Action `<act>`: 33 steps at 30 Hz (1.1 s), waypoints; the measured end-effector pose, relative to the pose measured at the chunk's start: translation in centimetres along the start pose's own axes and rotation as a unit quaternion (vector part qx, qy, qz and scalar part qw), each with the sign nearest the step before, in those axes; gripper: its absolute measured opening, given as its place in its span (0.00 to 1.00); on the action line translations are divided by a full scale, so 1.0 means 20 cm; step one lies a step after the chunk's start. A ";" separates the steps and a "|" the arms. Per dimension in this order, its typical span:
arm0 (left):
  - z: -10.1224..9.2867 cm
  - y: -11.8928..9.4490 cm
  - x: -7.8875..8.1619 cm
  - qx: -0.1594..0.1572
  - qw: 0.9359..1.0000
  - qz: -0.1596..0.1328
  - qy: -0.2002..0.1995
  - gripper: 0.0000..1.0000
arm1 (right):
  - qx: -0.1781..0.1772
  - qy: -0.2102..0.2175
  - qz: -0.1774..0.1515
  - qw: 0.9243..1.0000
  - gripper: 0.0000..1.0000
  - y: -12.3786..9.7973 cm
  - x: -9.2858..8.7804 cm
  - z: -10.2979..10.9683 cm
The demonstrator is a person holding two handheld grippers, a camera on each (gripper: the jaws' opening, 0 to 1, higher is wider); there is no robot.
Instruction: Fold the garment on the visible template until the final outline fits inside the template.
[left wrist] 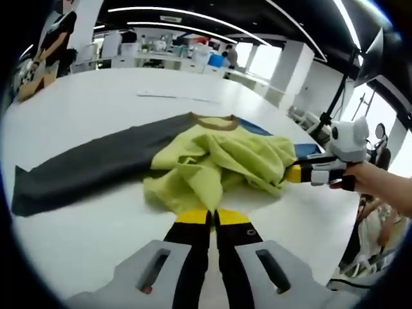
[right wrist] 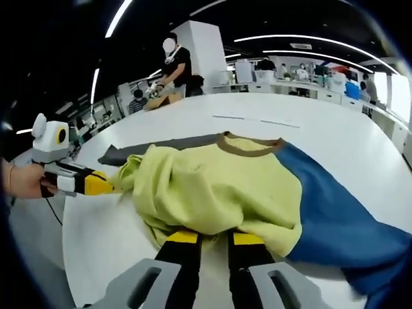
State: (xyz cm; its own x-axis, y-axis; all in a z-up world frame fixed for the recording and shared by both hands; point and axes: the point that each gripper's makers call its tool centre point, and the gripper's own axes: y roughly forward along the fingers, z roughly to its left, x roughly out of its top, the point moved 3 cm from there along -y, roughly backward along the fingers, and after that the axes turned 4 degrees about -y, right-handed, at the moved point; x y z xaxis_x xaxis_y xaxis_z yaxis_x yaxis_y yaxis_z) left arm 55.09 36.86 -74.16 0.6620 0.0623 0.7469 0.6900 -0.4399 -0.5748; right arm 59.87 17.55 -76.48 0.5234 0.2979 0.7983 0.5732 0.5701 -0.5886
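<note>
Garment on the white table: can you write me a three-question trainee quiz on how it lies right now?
1. Multiple choice: what colour is the collar of the garment? A red, B brown, C white.
2. True or false: the dark grey sleeve lies stretched out on the table.
3. Fill in: the left tongs and the right tongs both reach the garment at its ___ part (colour).
Key: 1 B; 2 true; 3 yellow.

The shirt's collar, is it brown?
Yes, the collar is a brown band curving along the top of the yellow-green shirt.
</note>
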 end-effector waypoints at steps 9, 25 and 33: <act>0.02 -0.01 -0.01 0.001 1.000 0.004 -0.009 0.00 | -0.003 -0.062 0.019 0.998 0.04 0.03 -0.01 0.04; 0.04 -0.08 0.01 -0.004 1.000 0.007 -0.001 0.00 | -0.011 -0.061 0.037 0.997 0.00 -0.08 -0.02 0.05; 0.05 -0.16 0.01 -0.022 1.000 0.015 0.015 0.00 | -0.024 -0.041 0.029 0.998 0.00 -0.24 -0.05 0.06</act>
State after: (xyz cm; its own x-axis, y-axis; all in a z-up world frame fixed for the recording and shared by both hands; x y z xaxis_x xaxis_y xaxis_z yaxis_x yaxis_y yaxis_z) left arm 53.38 39.21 -72.49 0.6727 0.0230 0.7396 0.6561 -0.4806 -0.5818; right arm 55.87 15.45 -74.29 0.5040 0.3925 0.7694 0.5742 0.5132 -0.6379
